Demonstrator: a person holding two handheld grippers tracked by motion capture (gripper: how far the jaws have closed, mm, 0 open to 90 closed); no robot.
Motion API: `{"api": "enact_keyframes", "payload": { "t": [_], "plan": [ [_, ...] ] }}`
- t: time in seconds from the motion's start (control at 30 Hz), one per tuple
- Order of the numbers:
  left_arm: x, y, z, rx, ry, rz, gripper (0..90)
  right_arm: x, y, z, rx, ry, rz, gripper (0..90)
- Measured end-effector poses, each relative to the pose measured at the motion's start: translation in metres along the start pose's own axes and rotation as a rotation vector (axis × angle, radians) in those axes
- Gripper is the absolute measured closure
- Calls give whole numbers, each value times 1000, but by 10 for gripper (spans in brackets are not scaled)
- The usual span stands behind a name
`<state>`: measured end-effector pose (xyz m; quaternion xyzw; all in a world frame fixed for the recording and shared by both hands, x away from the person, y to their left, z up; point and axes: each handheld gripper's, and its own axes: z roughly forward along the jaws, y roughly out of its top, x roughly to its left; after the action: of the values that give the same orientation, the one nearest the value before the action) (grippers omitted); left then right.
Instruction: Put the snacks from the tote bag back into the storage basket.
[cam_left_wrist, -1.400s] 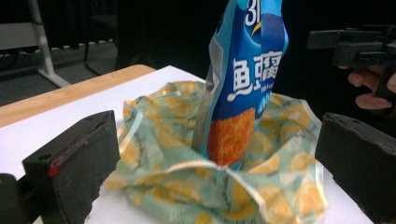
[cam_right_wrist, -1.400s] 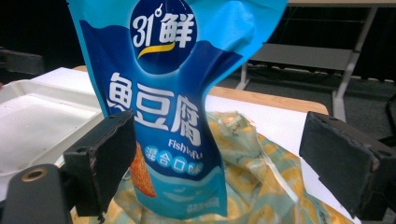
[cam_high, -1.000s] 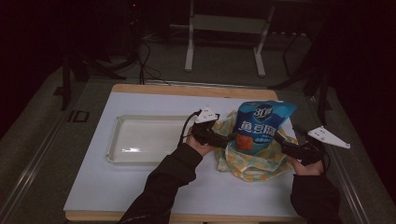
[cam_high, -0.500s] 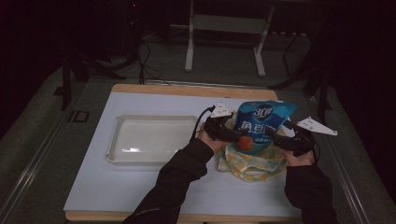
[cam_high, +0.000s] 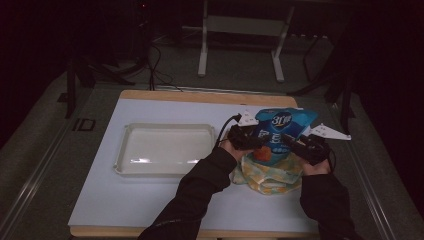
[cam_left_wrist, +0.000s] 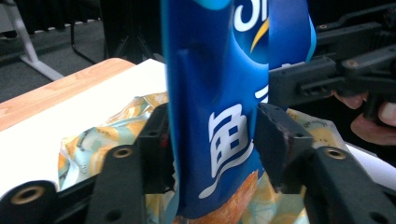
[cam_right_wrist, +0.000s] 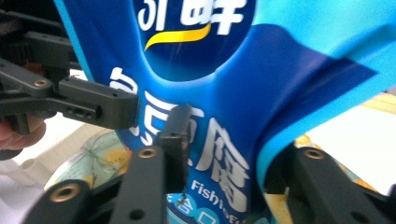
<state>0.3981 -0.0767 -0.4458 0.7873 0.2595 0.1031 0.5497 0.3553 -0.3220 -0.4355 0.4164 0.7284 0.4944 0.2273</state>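
Both grippers pinching one blue snack bag over the patterned bag, near the bench's right edge.

Left gripper (cam_high: 248, 141) is closing its jaws on the blue snack bag (cam_high: 280, 131) from one side, pads pressing the film; right gripper (cam_high: 298, 146) is clamping the same bag from the other side, the film bunching between its jaws. The snack bag is standing upright above a yellow patterned bag (cam_high: 270, 172) lying on the white bench (cam_high: 150, 200). A white tray (cam_high: 165, 150) is sitting left of centre, well apart.
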Motion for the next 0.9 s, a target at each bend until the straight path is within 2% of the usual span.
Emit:
{"api": "enact_keyframes", "payload": {
  "t": [0.03, 0.07, 0.1, 0.2, 0.27, 0.37, 0.57, 0.9],
  "plan": [
    [0, 0, 0, 0, 0, 0, 542, 0, 0, 0, 0, 0, 0, 637],
    [2, 0, 0, -3, 0, -11, 563, -2, 0, -1, 1, -7, -1, 691],
    [3, -1, -1, -4, 0, -18, 577, -2, 0, -1, 1, -3, 2, 710],
    [3, -1, -2, -5, 5, -21, 611, -3, 0, -1, 6, 5, 0, 742],
    [2, -1, -2, -2, 9, -17, 656, -1, 1, 0, 17, 9, -7, 805],
    [1, 0, -2, 4, 13, -16, 701, 1, 2, 0, 23, 7, -14, 851],
    [1, 2, -2, 13, 19, -19, 759, 2, 2, 0, 23, 10, -2, 873],
    [1, 11, -6, 24, 22, -18, 813, 5, 8, -2, 28, 3, -13, 878]
  ]
}}
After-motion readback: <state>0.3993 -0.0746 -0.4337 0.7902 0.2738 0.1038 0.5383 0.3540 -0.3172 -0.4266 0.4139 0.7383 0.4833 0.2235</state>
